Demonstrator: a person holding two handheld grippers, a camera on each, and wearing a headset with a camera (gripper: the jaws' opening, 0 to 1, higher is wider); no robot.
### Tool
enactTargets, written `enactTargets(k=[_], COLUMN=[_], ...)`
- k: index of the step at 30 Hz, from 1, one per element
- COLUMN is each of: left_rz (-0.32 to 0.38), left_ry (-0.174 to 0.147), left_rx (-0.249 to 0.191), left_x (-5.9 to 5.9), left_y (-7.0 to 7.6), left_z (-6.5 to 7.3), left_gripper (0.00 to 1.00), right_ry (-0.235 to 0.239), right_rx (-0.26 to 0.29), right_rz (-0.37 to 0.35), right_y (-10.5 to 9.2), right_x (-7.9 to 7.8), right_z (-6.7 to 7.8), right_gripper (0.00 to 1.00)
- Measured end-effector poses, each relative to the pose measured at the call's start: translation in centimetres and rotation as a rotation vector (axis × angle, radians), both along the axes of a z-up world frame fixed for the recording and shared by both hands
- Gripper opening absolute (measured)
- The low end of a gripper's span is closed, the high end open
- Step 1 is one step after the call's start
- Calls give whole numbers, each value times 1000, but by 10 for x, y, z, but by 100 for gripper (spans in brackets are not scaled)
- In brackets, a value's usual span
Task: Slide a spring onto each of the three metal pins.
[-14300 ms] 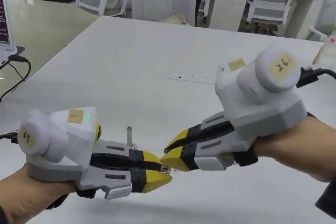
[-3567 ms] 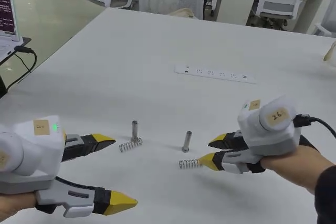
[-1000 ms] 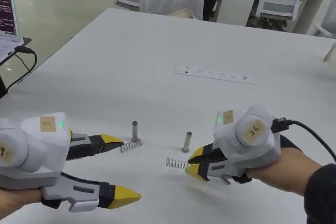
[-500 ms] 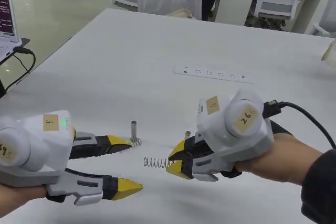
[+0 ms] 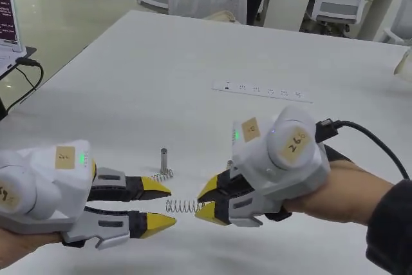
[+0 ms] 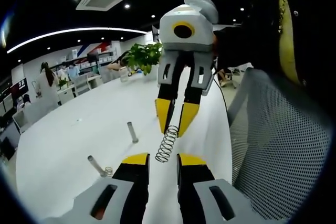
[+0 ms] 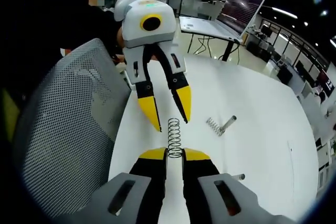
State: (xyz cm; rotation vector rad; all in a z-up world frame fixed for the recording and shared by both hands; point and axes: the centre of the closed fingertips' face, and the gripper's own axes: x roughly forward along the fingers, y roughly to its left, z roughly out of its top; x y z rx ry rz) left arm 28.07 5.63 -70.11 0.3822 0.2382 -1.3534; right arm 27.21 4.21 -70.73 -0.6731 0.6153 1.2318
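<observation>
Right gripper (image 5: 205, 203) has carried the held spring (image 5: 183, 207) further left since half a second ago. The coil's free end now sits at the mouth of the left gripper (image 5: 164, 205), where a gap lay between them before. Power strip (image 5: 261, 90) unmoved.

Far left, lower frame, head view: left gripper, white moulded housing, black jaws with yellow wedge tips. Jaws parted, one tip above and one below the coil's end, not clamped. Left gripper view agrees: yellow tips either side of the wire coil's near end, with space between.

Left of centre: left pin (image 5: 163, 159), plain grey metal cylinder, upright on the matte white table (image 5: 193, 62). Loose spring (image 5: 161, 175) lies on its side at the pin's foot, touching or nearly so; cannot tell which.

Centre: held spring, thin bright wire, open coils, roughly level and clear of the table, bridging the two grippers.

Right of centre: right gripper, same white shell and yellow tips, jaws closed on the spring's far end. Right gripper view shows the coil pinched between its tips and running straight out toward the opposing gripper.

Just behind its housing: right pin (image 5: 228, 163), top only, rest hidden.

Far right: glossy black cable (image 5: 373, 140) curving off the gripper.
</observation>
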Motion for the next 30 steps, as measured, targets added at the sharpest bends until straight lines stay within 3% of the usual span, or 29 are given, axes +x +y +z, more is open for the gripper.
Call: enactTargets(k=[5, 12, 25, 30], left_rz=[-13, -12, -13, -16], left_ry=[-20, -21, -27, -27], left_rx=[6, 7, -2, -5], left_x=[-1, 0, 1, 0], left_y=[-1, 0, -1, -1], left_z=[0, -2, 3, 4], left_gripper=[5, 4, 3, 3], right_ry=[2, -5, -37, -43], right_rx=[-2, 6, 111, 142], right_rz=[9, 6, 8, 9], right_y=[3, 3, 20, 26], right_x=[-2, -2, -4, -4], right_z=[1, 6, 41, 45], right_gripper=[8, 8, 7, 7])
